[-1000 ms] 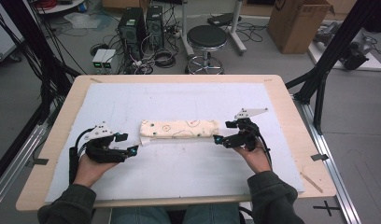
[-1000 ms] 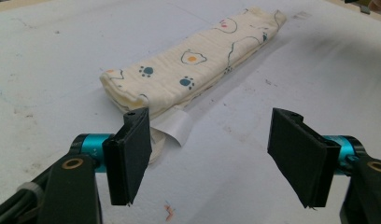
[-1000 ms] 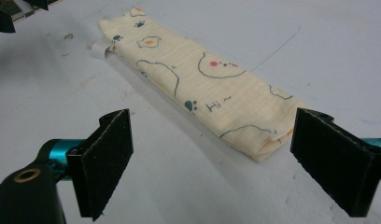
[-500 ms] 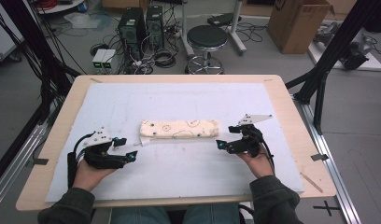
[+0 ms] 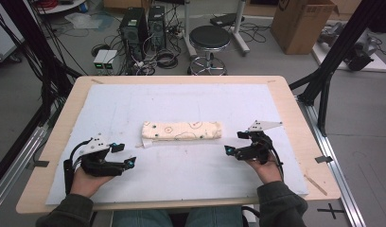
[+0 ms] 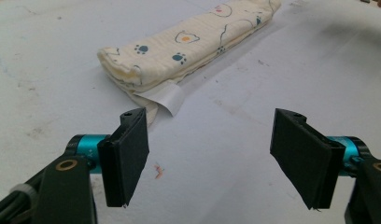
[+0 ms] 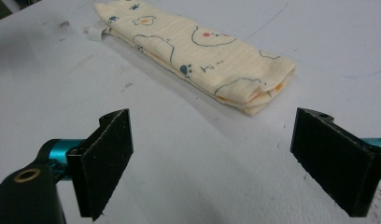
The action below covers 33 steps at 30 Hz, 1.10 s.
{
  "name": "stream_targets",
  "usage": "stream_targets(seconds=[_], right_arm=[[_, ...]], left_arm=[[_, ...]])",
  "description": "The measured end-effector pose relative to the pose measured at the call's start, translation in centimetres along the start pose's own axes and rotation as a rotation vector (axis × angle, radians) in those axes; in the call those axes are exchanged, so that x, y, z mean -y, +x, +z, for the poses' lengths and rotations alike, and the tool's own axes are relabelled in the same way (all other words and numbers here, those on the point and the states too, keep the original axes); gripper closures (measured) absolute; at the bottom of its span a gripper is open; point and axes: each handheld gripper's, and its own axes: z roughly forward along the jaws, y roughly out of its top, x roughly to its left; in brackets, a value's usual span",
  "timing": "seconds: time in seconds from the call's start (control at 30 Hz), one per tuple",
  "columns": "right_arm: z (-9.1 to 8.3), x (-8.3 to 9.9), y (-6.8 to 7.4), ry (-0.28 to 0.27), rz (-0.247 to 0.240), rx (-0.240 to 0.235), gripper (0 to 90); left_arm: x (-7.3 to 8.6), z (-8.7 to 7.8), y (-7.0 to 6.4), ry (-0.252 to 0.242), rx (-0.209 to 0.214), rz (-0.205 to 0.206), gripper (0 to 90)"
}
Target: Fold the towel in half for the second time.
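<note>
Folded cloth [image 5: 182,131] lies at the centre of the high view, a long cream bundle printed with paw marks and small drawings, stretched left to right on the white sheet [image 5: 181,101] that covers the worktop [image 5: 295,101]. A white label [image 5: 146,143] sticks out from under its left end and rests flat on the sheet.

Your left gripper [image 5: 121,155] sits at the lower left of the high view, just below and to the left of the cloth's left end, apart from it. In the left gripper view [image 6: 215,158] its two black jaws stand spread wide with bare sheet between them, and the cloth [image 6: 188,44] runs away towards the upper right of that frame, its label [image 6: 164,97] curling near the left jaw without touching it.

Your right gripper [image 5: 238,144] sits at the lower right of the high view, just below and to the right of the cloth's right end, also clear of it. In the right gripper view [image 7: 211,158] its jaws are likewise spread wide and hold nothing, and the cloth [image 7: 198,56] lies across the upper middle of that frame, its folded end pointing towards the right jaw
</note>
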Motion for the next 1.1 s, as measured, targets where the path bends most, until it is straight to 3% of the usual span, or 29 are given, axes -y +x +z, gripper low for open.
stream_targets(seconds=[0.43,1.1], right_arm=[[-1.6,1.3,0.5,-0.023,-0.009,0.019,12.3],[-3.4,4.0,1.5,0.007,-0.002,0.047,12.2]], left_arm=[[0.8,-0.9,-0.6,0.010,-0.012,0.014,27.5],[1.8,-2.0,-1.3,0.011,-0.026,0.022,26.9]])
